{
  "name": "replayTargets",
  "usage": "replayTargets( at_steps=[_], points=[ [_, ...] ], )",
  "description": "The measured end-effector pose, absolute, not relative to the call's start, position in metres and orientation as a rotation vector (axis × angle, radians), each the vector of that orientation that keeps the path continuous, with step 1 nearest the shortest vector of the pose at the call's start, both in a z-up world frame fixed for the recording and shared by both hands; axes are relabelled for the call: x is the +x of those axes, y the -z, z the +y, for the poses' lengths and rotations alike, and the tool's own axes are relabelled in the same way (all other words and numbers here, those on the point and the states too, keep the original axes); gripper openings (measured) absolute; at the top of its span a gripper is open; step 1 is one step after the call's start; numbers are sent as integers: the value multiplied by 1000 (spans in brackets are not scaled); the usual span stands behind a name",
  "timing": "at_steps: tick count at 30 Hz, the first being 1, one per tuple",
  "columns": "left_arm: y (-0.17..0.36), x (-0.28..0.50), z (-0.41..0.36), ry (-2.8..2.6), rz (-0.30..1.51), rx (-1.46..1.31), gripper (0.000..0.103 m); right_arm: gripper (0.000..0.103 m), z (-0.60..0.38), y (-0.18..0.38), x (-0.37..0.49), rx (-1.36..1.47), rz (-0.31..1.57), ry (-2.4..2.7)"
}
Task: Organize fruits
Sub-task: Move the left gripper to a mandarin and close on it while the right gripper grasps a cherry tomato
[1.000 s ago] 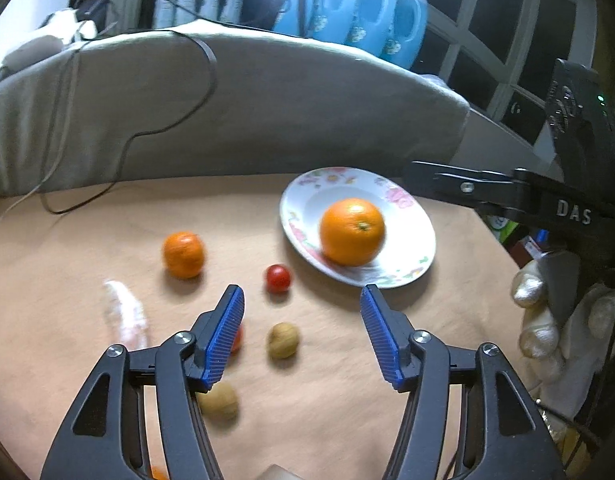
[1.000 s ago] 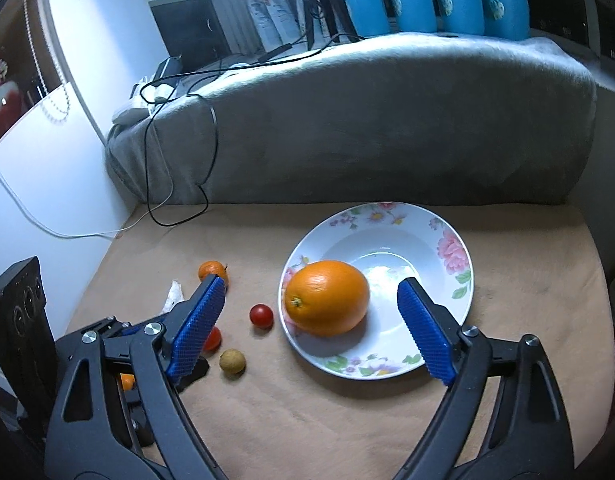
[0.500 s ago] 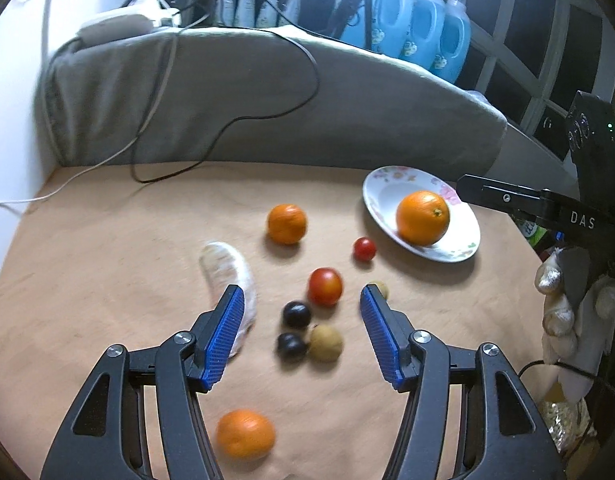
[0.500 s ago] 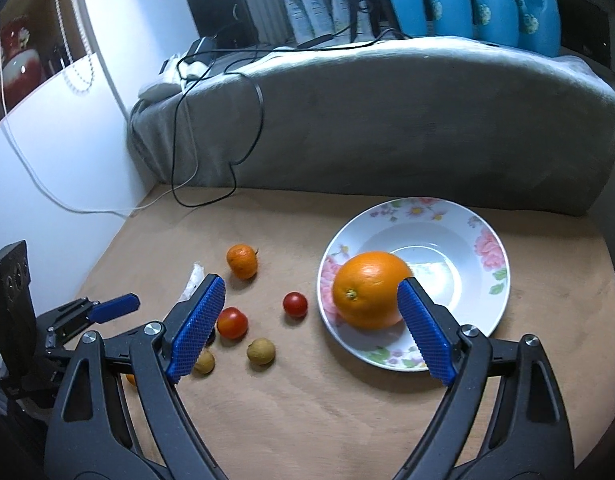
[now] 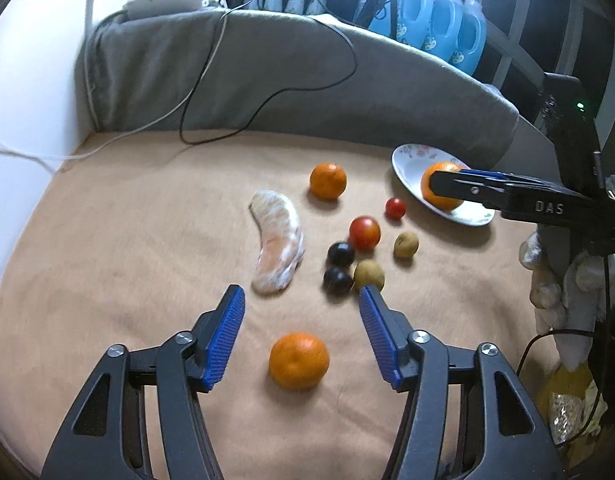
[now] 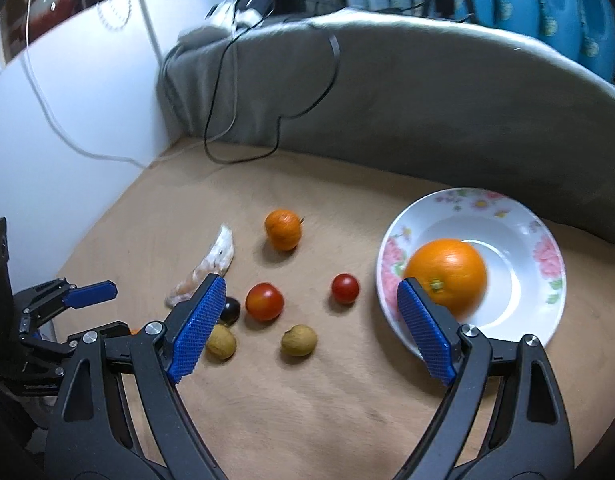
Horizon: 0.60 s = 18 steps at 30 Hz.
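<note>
My left gripper hovers over the tan cloth with its jaws closing. A mandarin lies between its fingers, and the pads do not touch it. Beyond its tips lie a peeled pomelo segment, two dark grapes, two longans, a tomato, a cherry tomato and a second mandarin. My right gripper stands open and empty above the tomato and the cherry tomato. A large orange sits in the flowered plate, behind the right finger.
A grey padded backrest with a black cable draped over it borders the far side. A white wall closes the left. Blue detergent bottles stand behind. A gloved hand holds the right gripper.
Both grippers have swung left, away from the plate and toward the loose fruit. The near mandarin has come between the left fingers, which stand slightly narrower. The right jaws keep their width.
</note>
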<state>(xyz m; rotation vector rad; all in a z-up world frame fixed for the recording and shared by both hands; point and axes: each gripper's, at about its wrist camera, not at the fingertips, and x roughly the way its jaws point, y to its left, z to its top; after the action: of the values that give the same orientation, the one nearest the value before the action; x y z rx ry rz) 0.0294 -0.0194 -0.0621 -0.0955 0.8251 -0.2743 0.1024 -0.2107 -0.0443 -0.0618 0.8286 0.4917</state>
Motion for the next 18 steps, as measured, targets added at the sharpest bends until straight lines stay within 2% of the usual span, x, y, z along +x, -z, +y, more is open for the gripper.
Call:
replayTargets(
  at_steps=[3,5,11,18],
  points=[
    [69,24,-18,274,839,-96,50,84,-199,54,104,-90,854,-515],
    [74,21,-16,276,852,-102,47,75,-191,61,106,-105,878,-533],
    [87,17,-15,277,878,-124,44,57,-175,80,113,-130,940,-561],
    [96,17,-15,281,885,-128,42,52,-167,91,119,-143,979,-562]
  ],
)
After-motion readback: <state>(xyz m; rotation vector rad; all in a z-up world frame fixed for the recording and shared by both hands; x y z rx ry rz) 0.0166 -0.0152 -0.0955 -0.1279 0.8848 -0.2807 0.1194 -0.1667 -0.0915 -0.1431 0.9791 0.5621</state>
